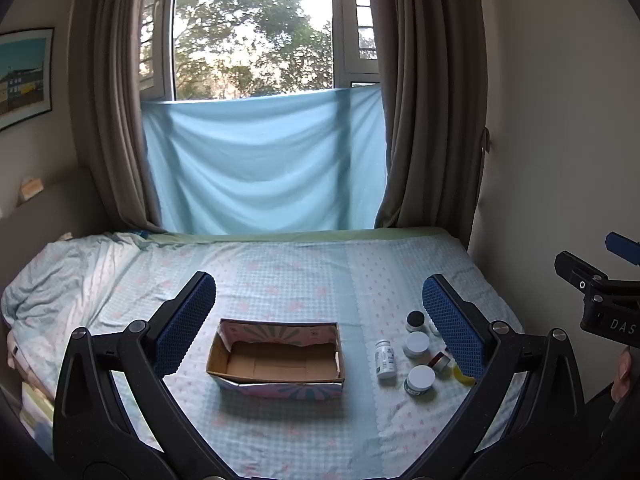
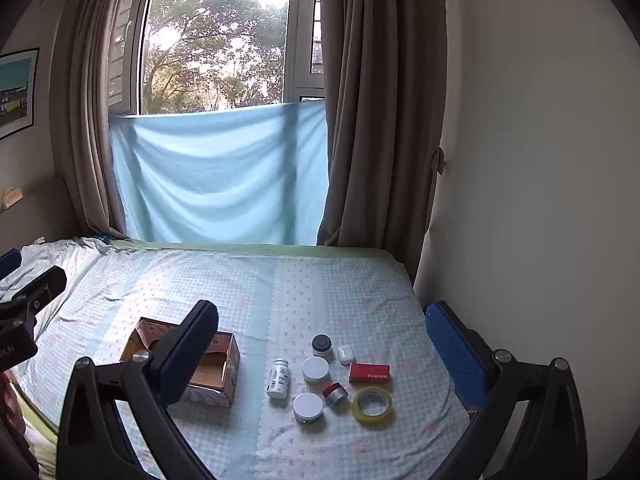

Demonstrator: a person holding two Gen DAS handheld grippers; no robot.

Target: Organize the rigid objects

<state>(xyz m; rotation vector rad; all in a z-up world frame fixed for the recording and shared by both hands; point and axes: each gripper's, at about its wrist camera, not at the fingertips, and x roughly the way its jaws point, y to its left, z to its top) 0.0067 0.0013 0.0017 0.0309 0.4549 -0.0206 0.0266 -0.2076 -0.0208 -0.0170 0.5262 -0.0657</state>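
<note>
An open, empty cardboard box [image 1: 276,358] sits on the bed; it also shows in the right wrist view [image 2: 218,372]. To its right lies a cluster of small items: a white pill bottle [image 2: 278,378], two white-lidded jars [image 2: 315,369] [image 2: 307,407], a black-lidded jar [image 2: 321,345], a white earbud case [image 2: 346,354], a red box [image 2: 369,373], a small red-and-silver tin [image 2: 335,393] and a yellow tape roll [image 2: 372,405]. My left gripper [image 1: 320,320] is open and empty above the box. My right gripper [image 2: 322,352] is open and empty above the cluster.
The bed has a light blue patterned sheet [image 2: 280,288]. A wall runs close along its right side [image 2: 520,200]. Brown curtains [image 2: 380,120] and a hung blue cloth [image 2: 220,180] stand behind the bed. Rumpled bedding [image 1: 60,280] lies at the left.
</note>
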